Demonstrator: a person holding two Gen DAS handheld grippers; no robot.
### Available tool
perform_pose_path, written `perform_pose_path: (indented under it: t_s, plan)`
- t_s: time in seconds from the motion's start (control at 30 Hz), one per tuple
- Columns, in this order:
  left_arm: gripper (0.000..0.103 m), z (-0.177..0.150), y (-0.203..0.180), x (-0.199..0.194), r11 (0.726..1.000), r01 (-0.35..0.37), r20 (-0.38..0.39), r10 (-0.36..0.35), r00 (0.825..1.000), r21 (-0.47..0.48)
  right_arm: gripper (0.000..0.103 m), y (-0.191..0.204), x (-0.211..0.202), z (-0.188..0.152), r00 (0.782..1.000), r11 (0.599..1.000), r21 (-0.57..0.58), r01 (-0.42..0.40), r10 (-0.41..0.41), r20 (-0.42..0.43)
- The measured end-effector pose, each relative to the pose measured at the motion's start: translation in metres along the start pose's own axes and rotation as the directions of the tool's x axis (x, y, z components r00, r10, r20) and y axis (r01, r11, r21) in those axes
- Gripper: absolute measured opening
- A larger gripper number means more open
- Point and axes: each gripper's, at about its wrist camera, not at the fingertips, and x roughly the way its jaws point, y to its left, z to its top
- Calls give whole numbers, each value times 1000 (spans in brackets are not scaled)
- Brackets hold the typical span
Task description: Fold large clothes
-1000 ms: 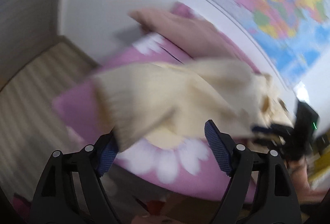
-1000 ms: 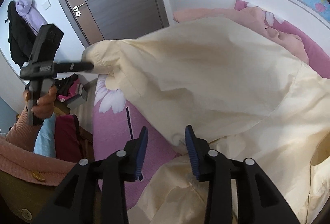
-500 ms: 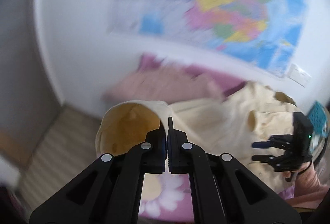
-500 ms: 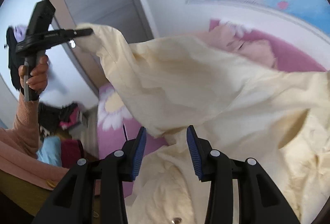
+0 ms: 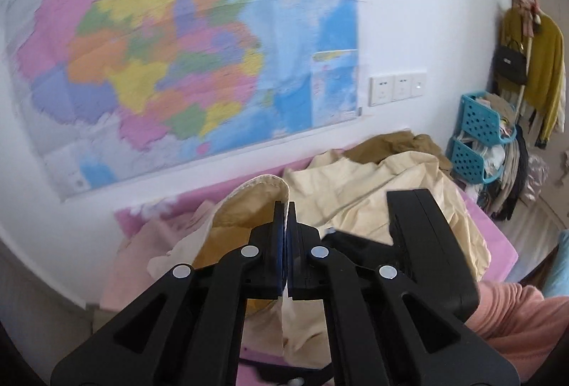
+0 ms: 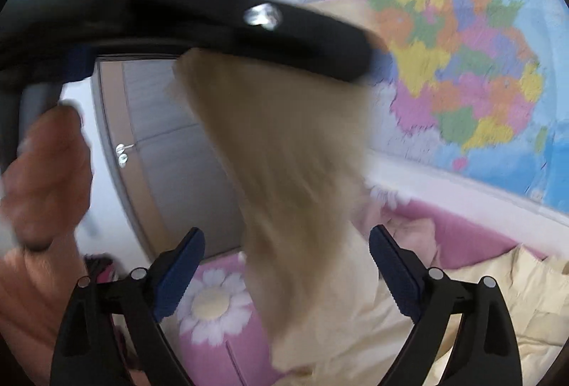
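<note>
A large cream garment (image 5: 384,187) lies bunched on the pink flowered bed (image 5: 498,244). My left gripper (image 5: 286,212) is shut on the garment's cuff and holds it high. In the right wrist view the cuff (image 6: 284,144) hangs from the left gripper's black fingers (image 6: 284,37) in a blurred strip. My right gripper (image 6: 286,261) is open, its blue pads either side of the hanging strip, touching nothing. The right gripper's body (image 5: 423,244) shows just right of the left gripper.
A coloured wall map (image 5: 199,44) hangs above the bed. A pink garment (image 5: 124,265) lies at the bed's far end. Blue baskets (image 5: 480,137) and hanging clothes (image 5: 540,73) stand at the right. A grey door (image 6: 170,165) is behind.
My left gripper closed on the cream cuff and lifted it high towards the right gripper. My right gripper opened wider and rose under the hanging cuff.
</note>
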Motion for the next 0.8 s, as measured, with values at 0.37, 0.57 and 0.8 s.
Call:
perform_pose_path:
  t_s: [0.37, 0.57, 0.8]
  plan:
    - [66, 0, -5, -21, 991, 129, 217, -122, 968, -19, 4, -108, -93, 5, 985, 957, 255, 141, -161, 59]
    - [72, -44, -7, 55, 987, 143, 55, -140, 989, -72, 4, -169, -154, 4, 958, 895, 401, 194, -261, 117]
    - [71, -122, -17, 157, 994, 59, -206, -77, 976, -96, 6, -205, -190, -35, 939, 825, 507, 249, -334, 83]
